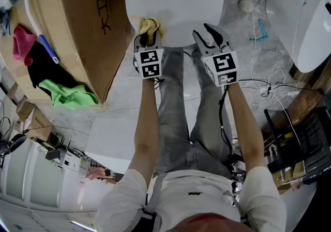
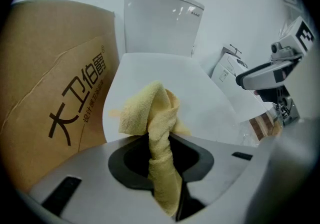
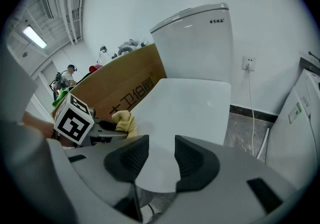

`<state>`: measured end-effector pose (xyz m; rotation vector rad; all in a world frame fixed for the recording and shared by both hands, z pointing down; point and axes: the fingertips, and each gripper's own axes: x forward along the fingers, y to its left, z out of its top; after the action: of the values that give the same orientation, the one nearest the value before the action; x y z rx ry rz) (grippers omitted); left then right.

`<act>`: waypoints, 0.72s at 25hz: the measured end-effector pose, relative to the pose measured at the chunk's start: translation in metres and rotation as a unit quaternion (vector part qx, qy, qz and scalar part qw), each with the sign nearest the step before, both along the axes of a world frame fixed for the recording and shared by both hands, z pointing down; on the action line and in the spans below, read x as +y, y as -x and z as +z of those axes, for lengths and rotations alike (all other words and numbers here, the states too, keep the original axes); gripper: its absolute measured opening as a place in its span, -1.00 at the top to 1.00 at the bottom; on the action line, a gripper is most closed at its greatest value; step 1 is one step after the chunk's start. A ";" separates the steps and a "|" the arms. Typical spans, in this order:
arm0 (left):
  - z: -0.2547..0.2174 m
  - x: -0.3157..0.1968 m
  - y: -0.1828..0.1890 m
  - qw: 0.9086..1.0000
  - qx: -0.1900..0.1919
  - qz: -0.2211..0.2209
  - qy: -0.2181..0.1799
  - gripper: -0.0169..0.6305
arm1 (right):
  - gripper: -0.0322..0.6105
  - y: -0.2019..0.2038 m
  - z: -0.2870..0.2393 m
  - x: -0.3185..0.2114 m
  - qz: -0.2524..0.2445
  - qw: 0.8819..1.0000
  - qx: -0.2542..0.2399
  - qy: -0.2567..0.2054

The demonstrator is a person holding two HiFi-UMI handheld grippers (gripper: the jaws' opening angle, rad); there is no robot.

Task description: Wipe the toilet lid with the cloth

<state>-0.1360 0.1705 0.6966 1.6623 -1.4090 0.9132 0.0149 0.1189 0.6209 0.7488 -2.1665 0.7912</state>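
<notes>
Yellow cloth (image 2: 150, 118) sat pinched in my left gripper's (image 1: 147, 39) closed jaws, at the lid's (image 2: 200, 93) near edge. Right gripper (image 3: 156, 158) hung empty, jaws apart. Wiping seemed barely begun; next, a sweep across.

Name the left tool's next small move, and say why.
Probably sweep the left tool forward across the toilet lid: its jaws clamp the yellow cloth, bunched at the lid's near edge, and most of the lid lies ahead.
</notes>
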 end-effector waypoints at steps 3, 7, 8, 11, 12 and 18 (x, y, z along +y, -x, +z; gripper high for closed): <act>0.000 0.001 -0.016 1.000 0.002 -0.002 -0.001 0.63 | 0.35 -0.019 -0.001 0.003 0.003 1.000 0.002 0.000; 0.001 0.002 -0.038 1.000 0.004 0.003 0.000 0.63 | 0.35 -0.043 -0.001 0.005 0.009 1.000 0.005 0.000; 0.001 0.002 -0.043 1.000 0.004 0.004 0.000 0.63 | 0.35 -0.048 -0.001 0.005 0.011 1.000 0.005 0.000; 0.001 0.002 -0.057 1.000 0.006 0.006 0.003 0.63 | 0.35 -0.062 -0.001 0.007 0.016 1.000 0.005 0.001; 0.002 0.003 -0.062 1.000 0.006 0.007 0.004 0.63 | 0.35 -0.066 -0.001 0.007 0.018 1.000 0.005 0.002; 0.002 0.000 -0.094 1.000 0.017 0.015 0.001 0.63 | 0.35 -0.086 -0.003 0.009 0.027 1.000 0.002 -0.001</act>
<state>-0.0419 0.1702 0.6985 1.6950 -1.3629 0.8977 0.1013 0.1284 0.6181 0.8117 -2.1519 0.8146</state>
